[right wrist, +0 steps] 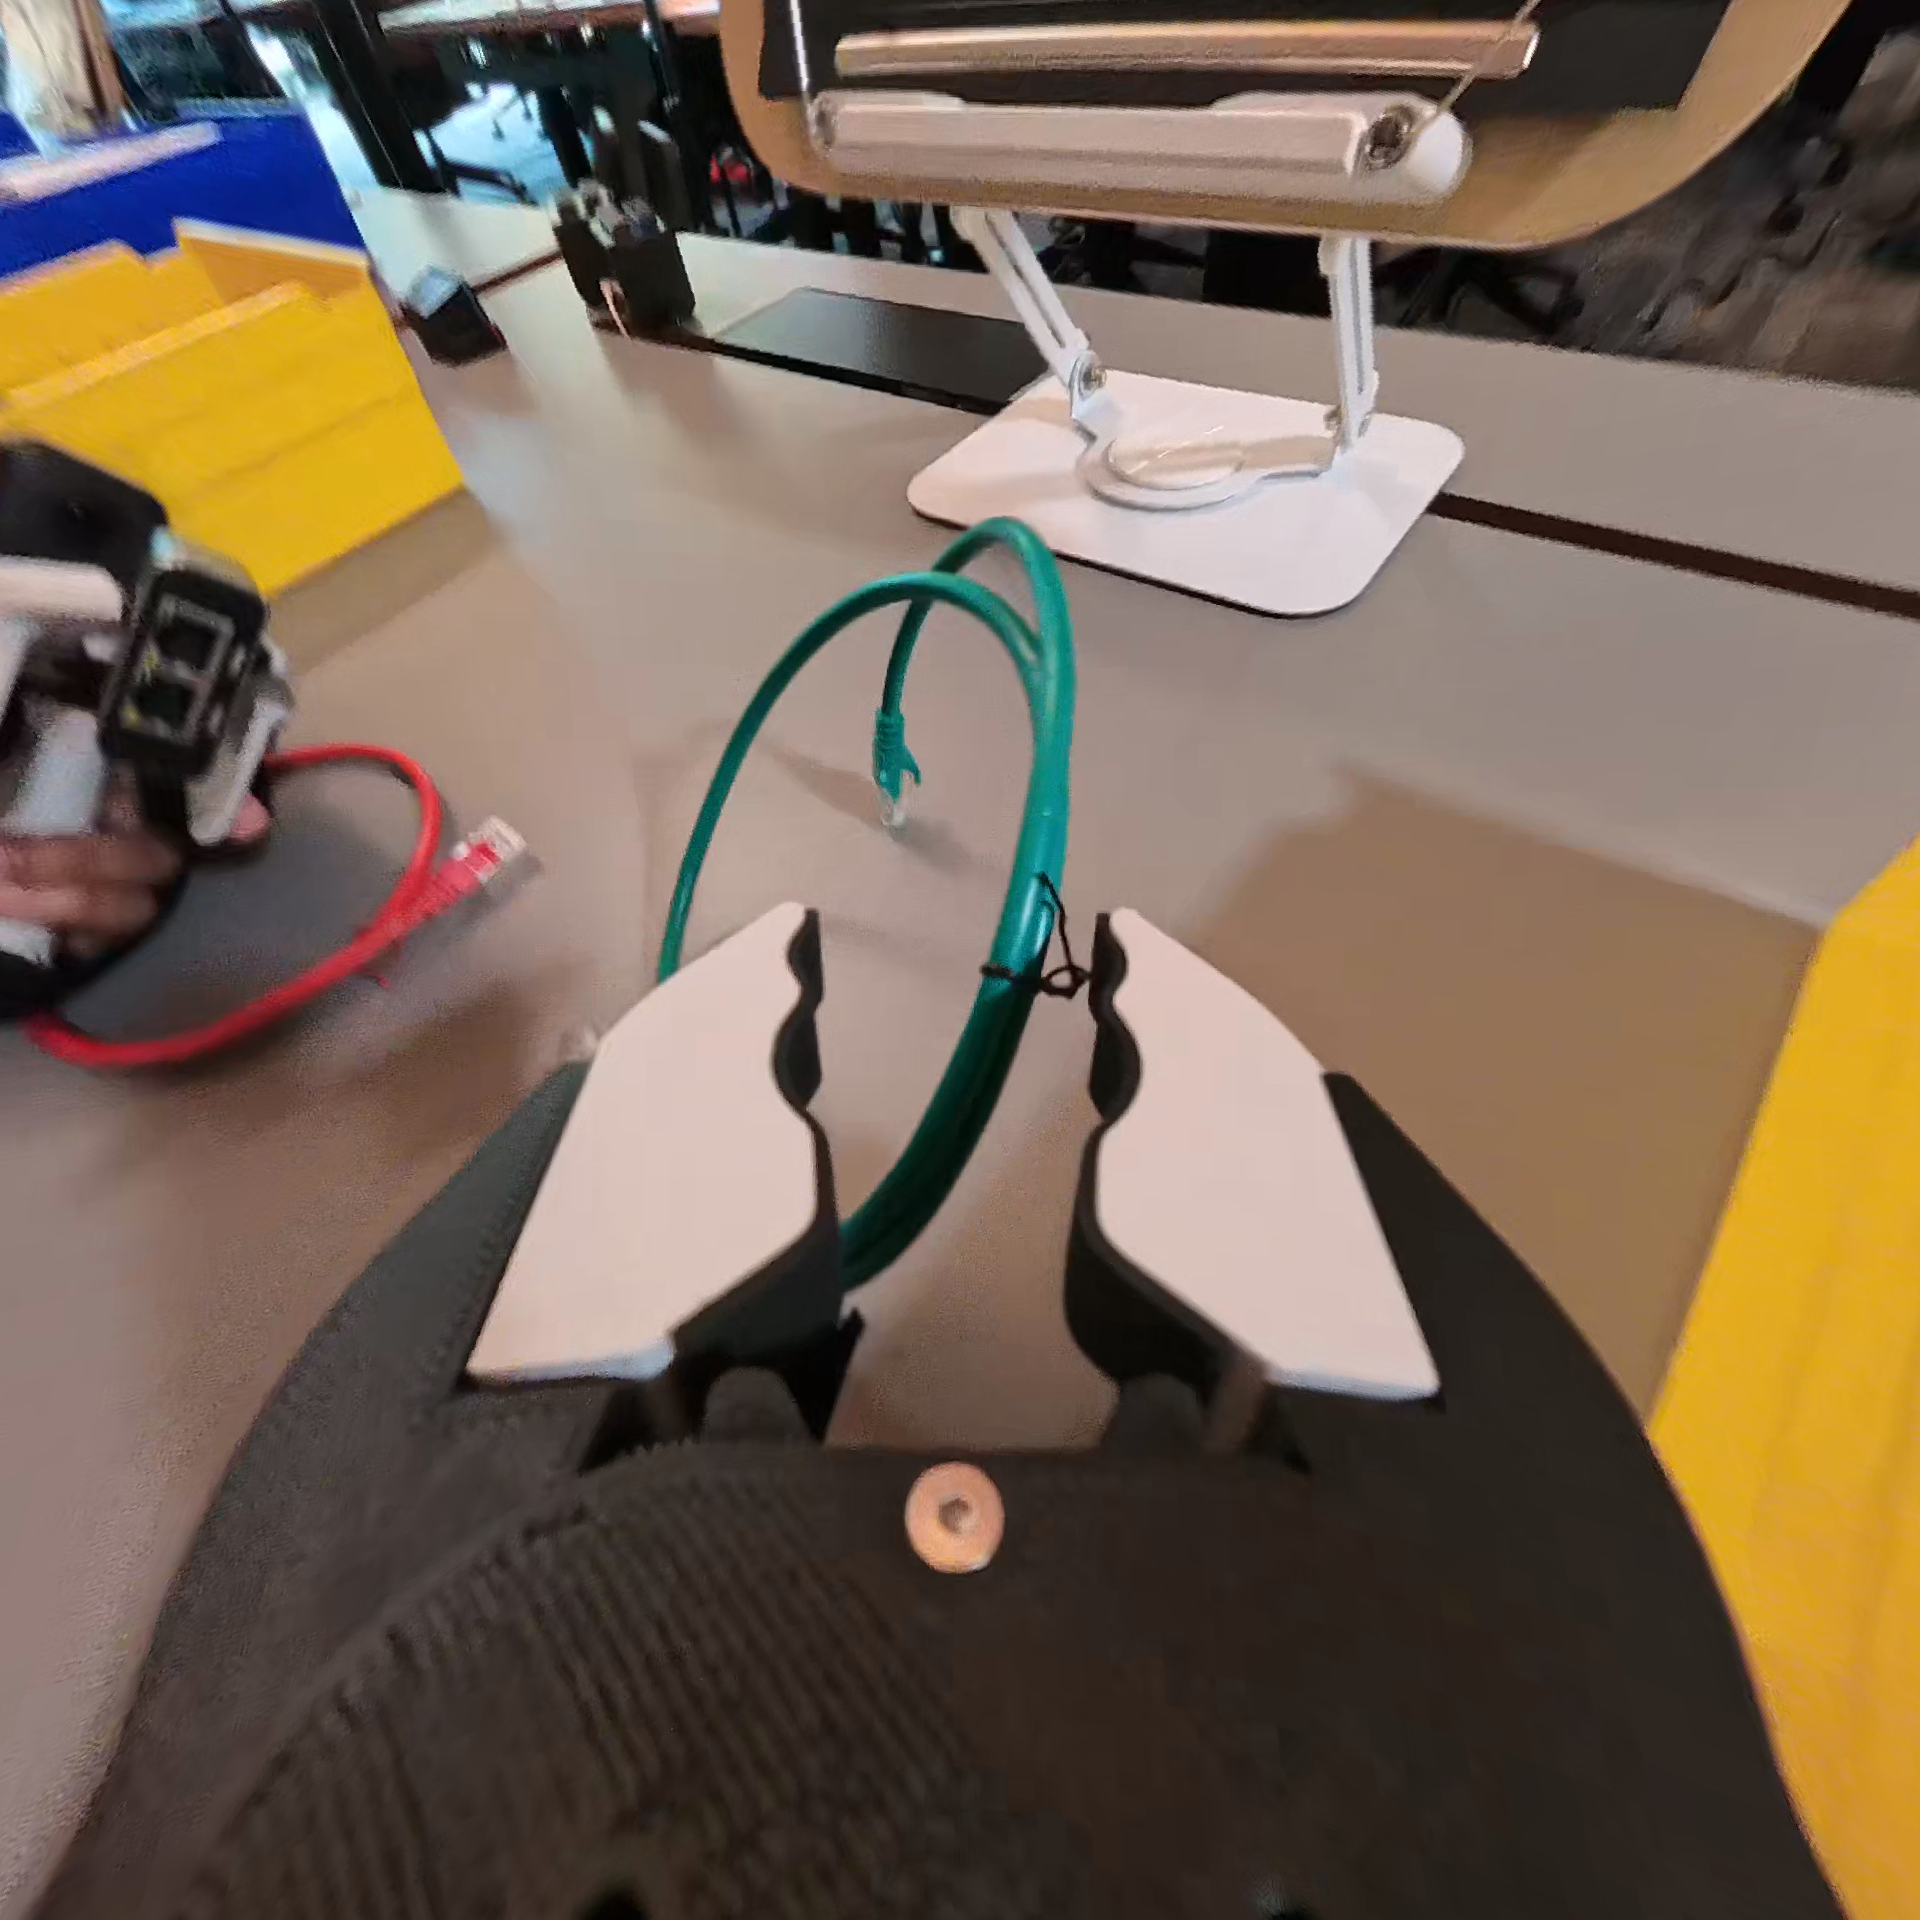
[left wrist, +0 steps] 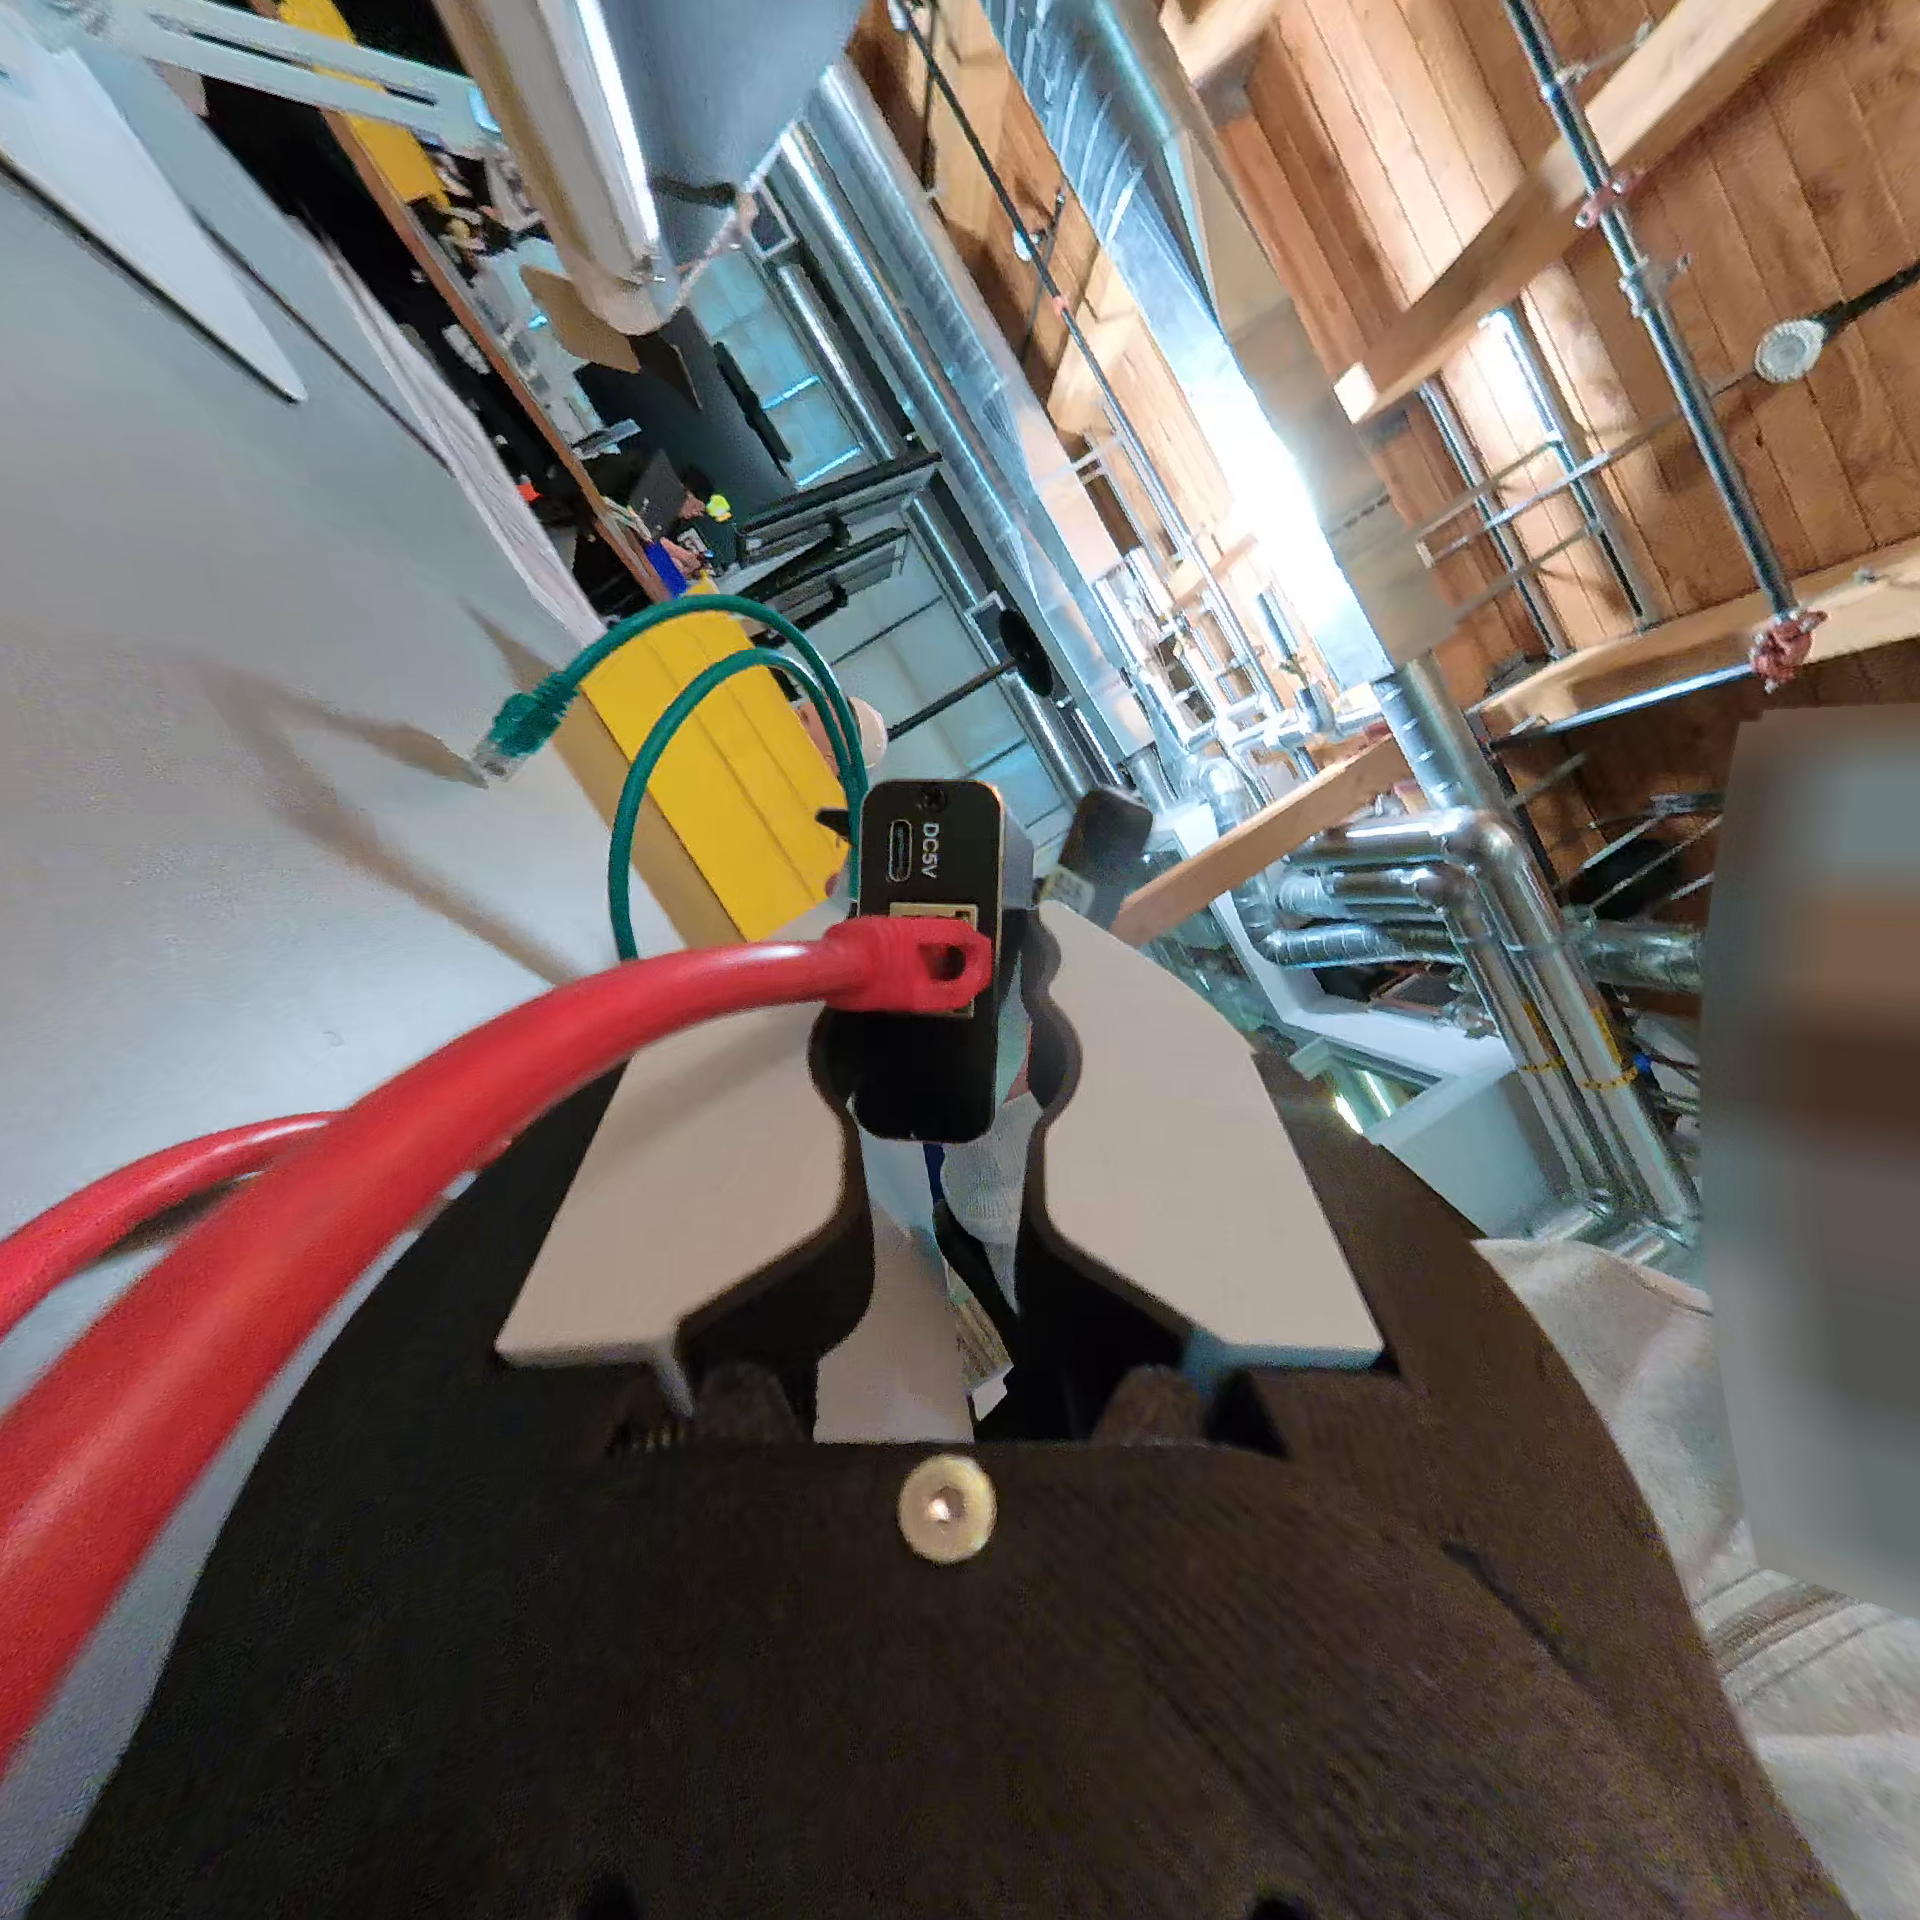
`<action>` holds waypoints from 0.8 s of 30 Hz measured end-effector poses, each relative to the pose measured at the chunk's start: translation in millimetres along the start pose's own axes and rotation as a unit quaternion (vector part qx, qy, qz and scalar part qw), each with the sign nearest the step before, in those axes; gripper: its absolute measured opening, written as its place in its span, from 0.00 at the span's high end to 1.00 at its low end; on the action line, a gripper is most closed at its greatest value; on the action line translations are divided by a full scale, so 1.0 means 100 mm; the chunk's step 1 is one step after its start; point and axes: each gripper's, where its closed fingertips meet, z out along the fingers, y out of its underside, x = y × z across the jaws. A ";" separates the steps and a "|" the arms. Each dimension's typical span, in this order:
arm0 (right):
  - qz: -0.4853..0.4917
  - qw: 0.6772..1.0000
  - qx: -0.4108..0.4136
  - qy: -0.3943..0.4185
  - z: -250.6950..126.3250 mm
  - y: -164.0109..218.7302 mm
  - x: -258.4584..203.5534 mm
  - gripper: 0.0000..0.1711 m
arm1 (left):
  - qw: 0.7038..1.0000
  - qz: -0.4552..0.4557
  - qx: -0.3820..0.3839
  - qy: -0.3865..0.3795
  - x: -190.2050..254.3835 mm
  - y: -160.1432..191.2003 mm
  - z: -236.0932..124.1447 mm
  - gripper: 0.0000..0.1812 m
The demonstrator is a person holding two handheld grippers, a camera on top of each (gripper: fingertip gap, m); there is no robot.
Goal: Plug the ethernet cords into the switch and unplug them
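Note:
My left gripper [left wrist: 935,1049] is shut on a small black switch [left wrist: 928,883] and holds it above the table. A red ethernet cord [left wrist: 623,1008] is plugged into the switch's near face. In the right wrist view the switch [right wrist: 177,665] shows at far left with two empty ports facing me, and the red cord [right wrist: 405,894] loops on the table with its free plug [right wrist: 483,854] lying loose. My right gripper [right wrist: 951,935] is open. A coiled green ethernet cord [right wrist: 1039,831] passes between its fingers, unpinched, and one plug [right wrist: 894,764] hangs down. The green cord [left wrist: 634,810] also shows behind the switch.
A white stand [right wrist: 1195,499] holding a device sits on the grey table [right wrist: 1455,831] behind the green cord. Yellow bins [right wrist: 229,405] stand at the far left, and another yellow bin [right wrist: 1808,1403] is close on the right. A person's hand [right wrist: 73,873] holds the left gripper.

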 end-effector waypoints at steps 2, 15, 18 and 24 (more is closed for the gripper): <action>-0.060 0.998 -0.006 0.029 -0.03 0.07 0.01 0.67 | 0.999 -0.030 -0.006 -0.026 -0.12 0.01 0.02 0.86; -0.174 0.984 -0.017 -0.035 0.07 0.17 -0.63 0.73 | 0.999 -0.030 -0.008 -0.010 -0.21 -0.05 0.26 0.86; -0.137 0.982 -0.084 -0.101 0.28 0.41 -0.84 0.74 | 0.999 -0.031 -0.033 -0.004 -0.25 -0.02 0.40 0.86; -0.233 0.954 -0.169 -0.090 0.49 0.66 -0.86 0.94 | 0.993 -0.078 -0.093 0.007 -0.29 0.12 0.51 0.86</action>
